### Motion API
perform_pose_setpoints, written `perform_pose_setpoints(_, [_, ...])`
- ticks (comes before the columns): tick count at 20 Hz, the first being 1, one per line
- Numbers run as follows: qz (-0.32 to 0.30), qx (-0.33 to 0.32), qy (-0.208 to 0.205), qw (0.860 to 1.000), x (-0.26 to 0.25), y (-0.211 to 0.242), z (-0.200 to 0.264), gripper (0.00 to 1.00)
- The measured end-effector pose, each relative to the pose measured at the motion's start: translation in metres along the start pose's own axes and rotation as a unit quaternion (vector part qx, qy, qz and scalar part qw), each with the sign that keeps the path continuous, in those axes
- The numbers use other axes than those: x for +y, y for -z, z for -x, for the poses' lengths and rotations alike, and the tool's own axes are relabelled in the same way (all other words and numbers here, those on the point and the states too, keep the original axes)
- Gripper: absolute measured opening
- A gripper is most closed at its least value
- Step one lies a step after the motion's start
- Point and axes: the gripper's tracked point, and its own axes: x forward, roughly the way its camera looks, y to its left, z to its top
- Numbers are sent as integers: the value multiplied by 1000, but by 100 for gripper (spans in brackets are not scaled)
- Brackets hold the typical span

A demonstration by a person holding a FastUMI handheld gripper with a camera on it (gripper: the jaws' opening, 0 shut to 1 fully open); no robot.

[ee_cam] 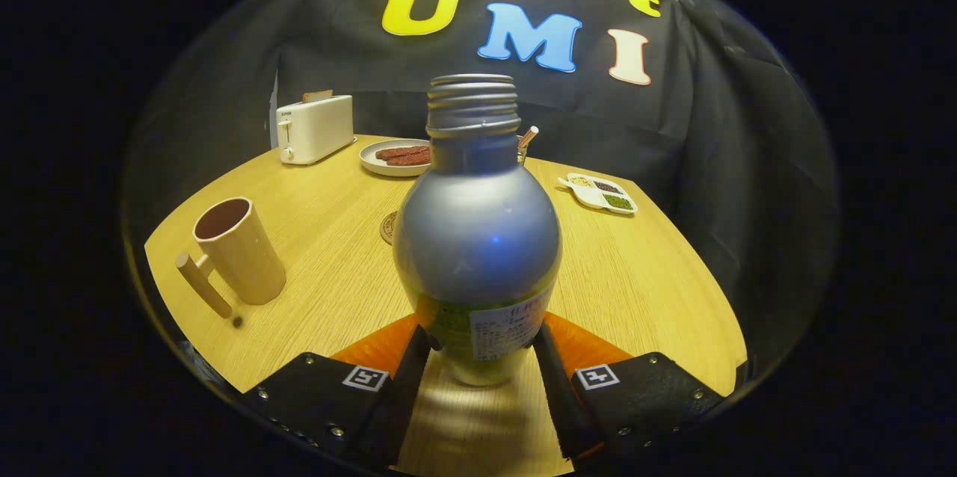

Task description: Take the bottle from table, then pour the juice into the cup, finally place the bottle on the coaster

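Gripper (pixel 482 357) clamped on the lower body of the upright, uncapped bottle (pixel 477 238), both fingers pressing its sides, long axis vertical; the cup (pixel 238 249) stands ahead to the left, the coaster (pixel 389 226) just beyond the bottle.

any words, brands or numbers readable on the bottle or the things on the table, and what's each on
bottle, label on its lower part: printed text, too small and blurred to read
toaster, front end: a small mark, too small to read
square tags beside the jaws: coded patterns, no words
Nothing here can be quoted. The jaws press on the bottle's lower part, one on each side, partly covering the label.
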Motion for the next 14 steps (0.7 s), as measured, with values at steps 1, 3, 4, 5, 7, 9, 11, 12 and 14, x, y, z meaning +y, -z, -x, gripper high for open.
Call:
perform_pose_setpoints(1, [15,0,2,1000,1,-4,1,76])
perform_pose_setpoints(3, [45,-4,5,999,3,-11,2,76])
perform_pose_setpoints(4, [58,-6,8,998,4,-16,2,76])
perform_pose_setpoints(5, [69,-7,9,998,5,-20,4,76])
perform_pose_setpoints(7, [88,-9,10,996,8,-26,4,76])
perform_pose_setpoints(9, [111,-10,14,994,11,-33,4,76])
perform_pose_setpoints(11, [137,-10,16,990,16,-39,6,76])
perform_pose_setpoints(12, [152,-11,19,988,18,-42,6,76])
perform_pose_setpoints(14, [175,-11,23,984,21,-47,8,76])
